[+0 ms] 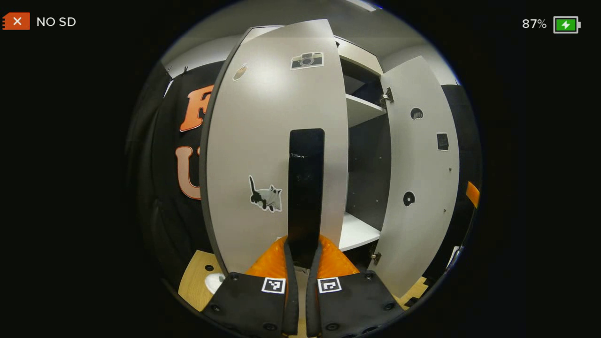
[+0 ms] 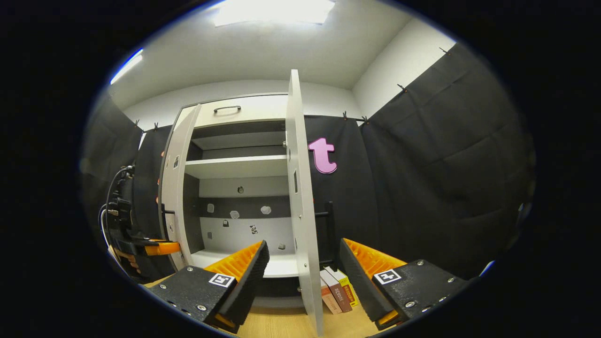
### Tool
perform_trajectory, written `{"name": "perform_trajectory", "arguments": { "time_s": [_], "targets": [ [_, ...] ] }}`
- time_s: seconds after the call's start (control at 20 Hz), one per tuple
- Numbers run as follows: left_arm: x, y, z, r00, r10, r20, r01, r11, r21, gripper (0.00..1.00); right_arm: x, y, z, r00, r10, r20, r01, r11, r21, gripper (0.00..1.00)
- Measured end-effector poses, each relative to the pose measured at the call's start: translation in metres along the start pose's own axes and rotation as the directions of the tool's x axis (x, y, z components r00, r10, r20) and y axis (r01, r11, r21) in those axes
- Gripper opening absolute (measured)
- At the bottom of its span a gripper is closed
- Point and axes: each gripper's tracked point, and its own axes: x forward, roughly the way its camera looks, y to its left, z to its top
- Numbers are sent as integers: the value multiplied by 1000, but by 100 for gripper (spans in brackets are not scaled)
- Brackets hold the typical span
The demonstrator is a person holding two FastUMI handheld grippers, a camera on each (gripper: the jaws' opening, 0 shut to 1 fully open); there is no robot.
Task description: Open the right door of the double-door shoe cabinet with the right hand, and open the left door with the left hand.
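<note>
The left gripper [image 1: 301,263] is pinched tight on the black handle [image 1: 305,188] of the left door [image 1: 263,141], w/ both pads squeezing it. The handle is a tall bar, straight up and down, right ahead of the fingers. That door is part open; the shelves [image 1: 361,110] show past its edge. The right door [image 1: 422,188] is swung wide. The right gripper [image 2: 300,272] is spread wide and holds nothing; the right door's thin edge [image 2: 300,197] stands between its fingers, prob. not touching, but hard to tell. So the left gripper is the one on the job: pull back toward the person. Some books [image 2: 335,288] sit on the floor by the cabinet.
</note>
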Motion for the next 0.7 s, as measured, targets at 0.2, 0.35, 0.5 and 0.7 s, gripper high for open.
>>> {"name": "perform_trajectory", "arguments": {
  "time_s": [0.2,0.35,0.5,0.7],
  "targets": [
    [-8,3,2,1000,-21,10,21,1000,-4,9,1,6,-6,1000,2,-13,-2,1000,-11,92],
    [-13,8,2,999,-29,16,29,1000,3,9,3,16,-13,999,16,-28,-16,1000,3,92],
    [-19,10,2,999,-43,27,43,999,-10,9,8,26,-17,999,25,-37,-25,1000,1,92],
    [-26,13,4,996,-76,43,77,997,-21,9,12,41,-26,998,45,-54,-46,999,-16,92]
  ]
}}
